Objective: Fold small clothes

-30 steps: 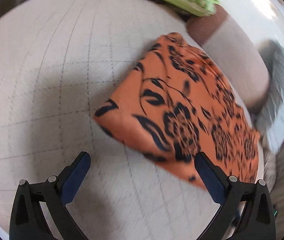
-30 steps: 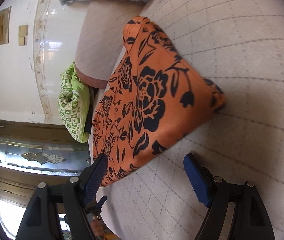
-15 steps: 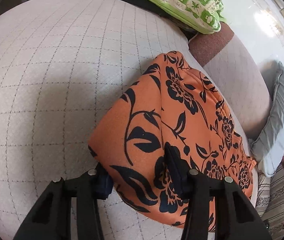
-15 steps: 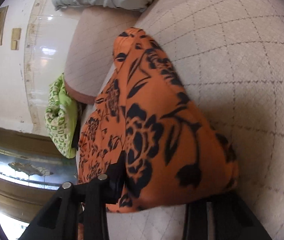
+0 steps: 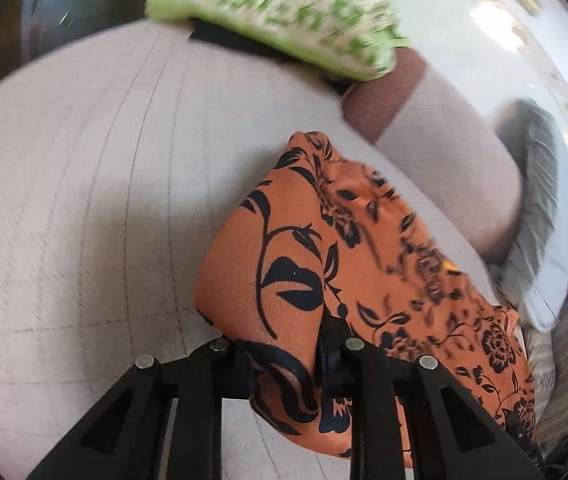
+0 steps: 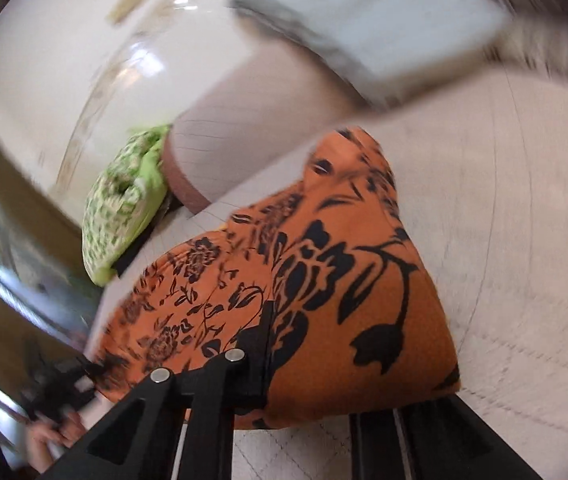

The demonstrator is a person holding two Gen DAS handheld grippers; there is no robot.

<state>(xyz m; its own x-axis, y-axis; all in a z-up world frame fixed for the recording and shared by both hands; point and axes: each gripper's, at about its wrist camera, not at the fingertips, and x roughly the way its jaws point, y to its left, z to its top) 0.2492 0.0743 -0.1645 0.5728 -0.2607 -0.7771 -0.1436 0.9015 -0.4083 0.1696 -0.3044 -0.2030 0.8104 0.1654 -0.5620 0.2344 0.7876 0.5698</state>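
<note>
Cloth [image 5: 348, 264], orange with black flowers, lies on a quilted beige cushion [image 5: 84, 208] and fills the lower centre of both views. Left tongs [image 5: 284, 356] are closed tight on the near corner of the cloth at 6 o'clock in the left view; fabric bunches between the two black fingers and hangs below them. Right tongs [image 6: 316, 376] likewise pinch a near edge of the cloth: the left finger [image 6: 260, 344] presses into the fabric, while the opposite finger is mostly covered by the draped cloth at 5 o'clock.

Left view only: the cloth tapers to a narrow end at 12 o'clock, and a long stretch of it runs off toward 4 o'clock. A grey pillow [image 5: 540, 200] shows at 3 o'clock, blurred. A green pillow [image 5: 284, 16] sits at 12 o'clock on a dark item beneath it.

Right view only: the same green pillow [image 6: 124, 208] appears at 9 o'clock, beside a padded beige bolster [image 6: 252, 120] with a brown end. A pale grey pillow [image 6: 372, 24] lies at 1 o'clock. A hand [image 6: 48, 436] and part of a black tool show at 8 o'clock, too blurred to tell more. Both views are smeared by motion.
</note>
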